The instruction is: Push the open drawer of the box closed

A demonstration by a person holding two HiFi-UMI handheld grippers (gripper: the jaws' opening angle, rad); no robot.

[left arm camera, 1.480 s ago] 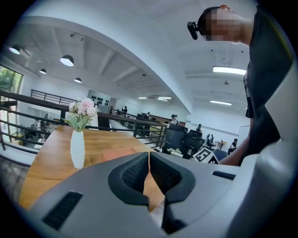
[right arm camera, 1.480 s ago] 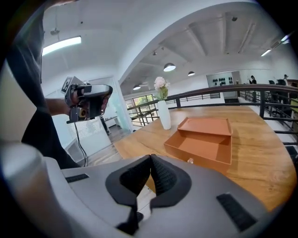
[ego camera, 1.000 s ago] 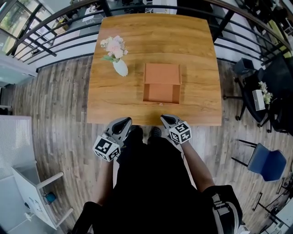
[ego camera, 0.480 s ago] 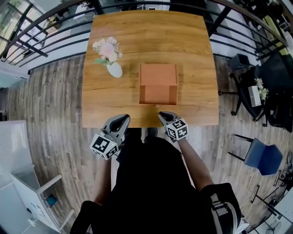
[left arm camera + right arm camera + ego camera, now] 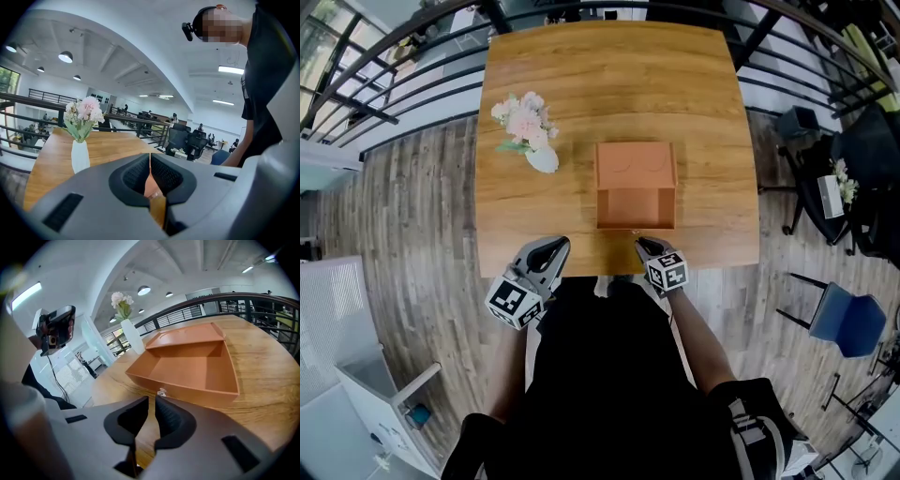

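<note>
**Just ahead of the right gripper [image 5: 645,244]: drawer [image 5: 636,206] open, nothing pushed yet**

Directly in front of the right gripper's tips the drawer front is seen, its small knob [image 5: 161,392] just beyond the jaws and not touched. The jaws are drawn nearly together, with only a thin slit between them and nothing in it. The drawer is pulled out of the box [image 5: 636,165] toward the gripper, and the box body lies beyond it on the table [image 5: 703,112].

The left gripper [image 5: 551,246] is held at the table's near edge, well to the side of the drawer. Its jaws are pressed together on nothing.

Risks, as judged:
- A push landing off the front's middle could skew the drawer and bind it in the box.
- The box is braced by nothing, so the whole box may be slid away rather than the drawer being driven home.
- Contact on the little knob alone could let the tips slip off to one side.

Containers:
- The drawer is bare inside; only its floor and walls are seen.
- A white vase [image 5: 542,159] holds pale flowers [image 5: 523,117] beyond the left gripper, near the box's far left corner, and might be reached if the box is shoved askew.
</note>
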